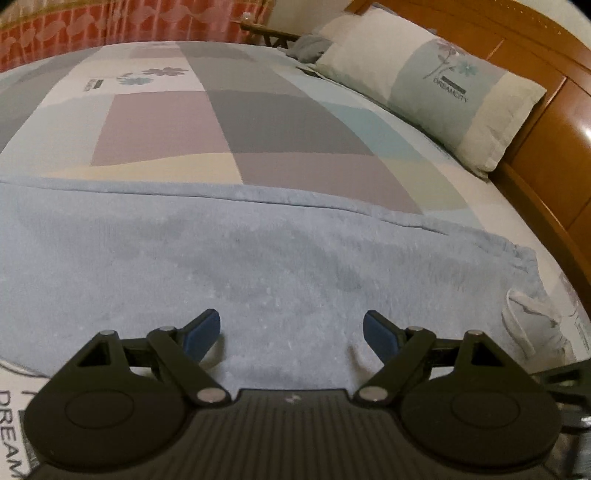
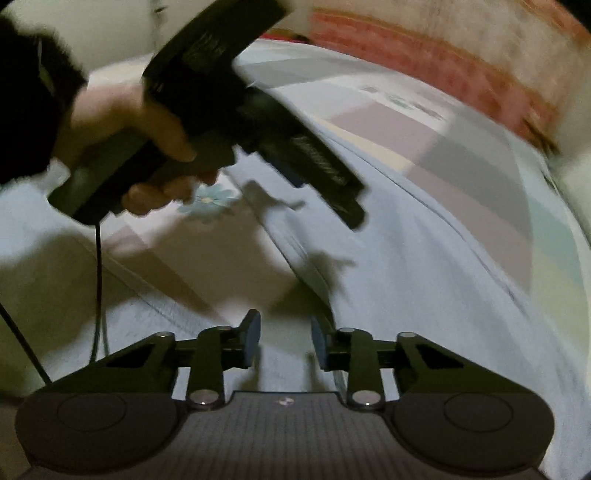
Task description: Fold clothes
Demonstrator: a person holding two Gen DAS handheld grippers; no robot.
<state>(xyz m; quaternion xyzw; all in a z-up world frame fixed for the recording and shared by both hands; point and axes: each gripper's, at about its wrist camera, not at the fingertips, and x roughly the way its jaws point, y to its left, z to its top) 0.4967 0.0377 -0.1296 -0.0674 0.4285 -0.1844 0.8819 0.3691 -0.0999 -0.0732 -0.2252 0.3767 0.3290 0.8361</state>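
Observation:
A light blue fleece garment (image 1: 258, 251) lies spread flat across the near part of the bed, its far edge a straight hem. My left gripper (image 1: 291, 332) hovers just over its near part, open wide, with nothing between its blue pads (image 1: 205, 334). In the blurred right wrist view the same blue garment (image 2: 424, 280) runs along the bed. There my right gripper (image 2: 285, 341) is open with a narrower gap and holds nothing; it sits low over the garment's edge. A person's hand (image 2: 122, 122) in a dark sleeve grips the other tool above the bed.
The patchwork bed sheet (image 1: 221, 122) stretches beyond the garment. A pillow (image 1: 424, 88) lies at the right against the wooden headboard (image 1: 546, 147). A white tie or strap (image 1: 524, 325) lies at the garment's right end. A red patterned curtain (image 1: 110, 26) hangs behind. A black cable (image 2: 98, 295) dangles at the left.

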